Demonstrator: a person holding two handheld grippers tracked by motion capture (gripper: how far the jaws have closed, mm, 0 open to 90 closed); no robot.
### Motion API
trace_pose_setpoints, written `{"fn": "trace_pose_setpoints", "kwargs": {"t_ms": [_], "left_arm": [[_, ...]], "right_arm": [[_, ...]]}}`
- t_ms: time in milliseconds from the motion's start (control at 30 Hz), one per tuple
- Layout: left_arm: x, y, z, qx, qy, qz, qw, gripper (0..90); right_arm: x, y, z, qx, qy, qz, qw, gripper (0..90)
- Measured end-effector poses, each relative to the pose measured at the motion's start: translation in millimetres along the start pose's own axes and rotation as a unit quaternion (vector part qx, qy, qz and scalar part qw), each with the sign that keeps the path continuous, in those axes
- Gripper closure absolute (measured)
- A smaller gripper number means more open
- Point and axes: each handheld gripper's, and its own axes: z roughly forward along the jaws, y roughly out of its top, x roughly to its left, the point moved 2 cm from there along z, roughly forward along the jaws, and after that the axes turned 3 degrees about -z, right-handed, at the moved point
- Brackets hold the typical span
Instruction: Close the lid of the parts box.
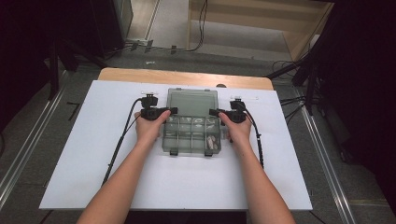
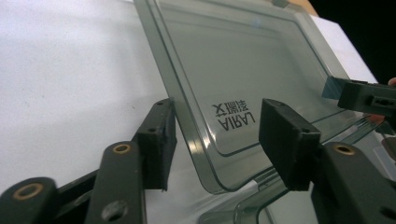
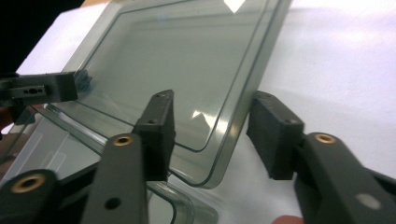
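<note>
Both grippers, left (image 1: 173, 111) and right (image 1: 213, 112), straddle the lid (image 1: 192, 101) edges, jaws half-wide, not yet pinching. Clamp both corners evenly, then swing the lid over the box (image 1: 192, 135).

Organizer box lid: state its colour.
The lid is smoky grey and see-through, clearest in the left gripper view.

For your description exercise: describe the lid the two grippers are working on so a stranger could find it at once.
On the white table, between the person's two hands, sits a smoky clear plastic organizer box. Its lid stands open on the far side. Unlike the divided tray, it is one plain panel with rounded corners and printed lettering.
</note>
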Motion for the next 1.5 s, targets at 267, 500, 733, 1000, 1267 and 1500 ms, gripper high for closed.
{"fn": "trace_pose_setpoints", "kwargs": {"t_ms": [267,500,733,1000,1267,1500], "left_arm": [[2.1,4.6,-13.9,-0.030,-0.016,0.021,0.9992,65.8],[1.3,5.3,-22.1,-0.043,-0.025,0.040,0.9980,73.2],[0.6,5.7,-26.6,-0.041,-0.023,0.056,0.9973,74.6],[-4.3,20.5,-33.2,-0.062,-0.005,0.055,0.9966,75.2],[-7.4,24.6,-33.9,-0.069,-0.008,0.059,0.9959,79.4],[-11.4,22.3,-34.8,-0.077,0.005,0.096,0.9923,82.6]], "right_arm": [[4.7,2.5,-12.0,-0.026,-0.022,-0.036,0.9988,64.9],[7.7,2.2,-23.7,-0.050,-0.027,-0.068,0.9961,77.2],[12.1,0.7,-28.3,-0.059,-0.042,-0.096,0.9928,81.7],[13.3,-1.6,-29.5,-0.068,-0.046,-0.117,0.9897,81.8],[14.2,-4.2,-30.2,-0.077,-0.051,-0.130,0.9872,81.5],[7.9,0.3,-31.0,-0.060,-0.021,-0.101,0.9929,78.2]]}}
